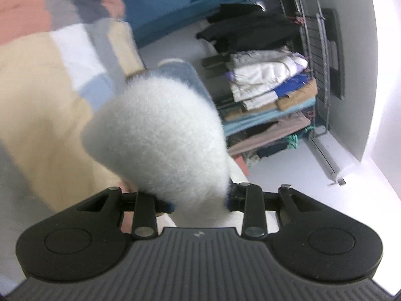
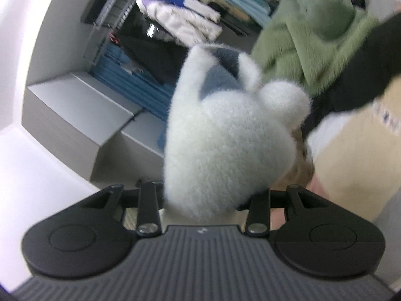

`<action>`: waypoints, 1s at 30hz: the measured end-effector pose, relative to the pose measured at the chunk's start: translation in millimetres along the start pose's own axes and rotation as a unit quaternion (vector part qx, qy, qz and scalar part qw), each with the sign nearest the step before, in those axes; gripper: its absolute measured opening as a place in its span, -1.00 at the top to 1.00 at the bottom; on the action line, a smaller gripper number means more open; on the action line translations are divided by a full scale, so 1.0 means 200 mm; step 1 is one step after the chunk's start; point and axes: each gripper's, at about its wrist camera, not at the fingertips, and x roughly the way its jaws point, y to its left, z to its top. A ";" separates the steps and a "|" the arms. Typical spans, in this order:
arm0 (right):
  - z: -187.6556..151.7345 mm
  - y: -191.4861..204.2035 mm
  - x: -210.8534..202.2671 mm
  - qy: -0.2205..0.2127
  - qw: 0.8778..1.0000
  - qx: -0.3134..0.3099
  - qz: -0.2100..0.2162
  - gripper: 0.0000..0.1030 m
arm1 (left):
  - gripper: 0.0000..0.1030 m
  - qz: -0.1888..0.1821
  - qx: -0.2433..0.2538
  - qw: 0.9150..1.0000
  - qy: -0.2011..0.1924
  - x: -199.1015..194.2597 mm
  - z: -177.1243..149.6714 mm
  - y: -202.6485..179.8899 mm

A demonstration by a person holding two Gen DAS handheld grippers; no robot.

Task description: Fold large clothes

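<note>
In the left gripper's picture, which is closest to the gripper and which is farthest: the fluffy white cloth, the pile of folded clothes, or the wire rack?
1. Fluffy white cloth: held right in the left gripper.
2. Pile of folded clothes: farther back, right of centre.
3. Wire rack: behind the pile, by the wall.

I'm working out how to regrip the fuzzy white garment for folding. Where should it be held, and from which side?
Judging from the frames: grip the fuzzy white garment at two separated edge points, from the near side. Both hand-held grippers, left and right, already pinch bunched folds; it is thick and floppy, so bite deep.
</note>
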 end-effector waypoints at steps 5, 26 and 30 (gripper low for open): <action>0.18 -0.15 0.01 -0.034 0.999 0.009 -0.005 0.16 | 0.25 0.004 0.018 1.000 0.022 0.33 -0.12 -0.15; -0.05 -1.16 0.12 -0.007 0.995 0.078 -0.069 0.16 | 0.25 0.046 0.047 0.991 0.118 1.06 -0.42 0.68; -0.15 -1.30 0.08 -0.006 0.993 0.103 -0.059 0.15 | 0.24 0.035 0.054 0.991 0.116 1.06 -0.47 0.77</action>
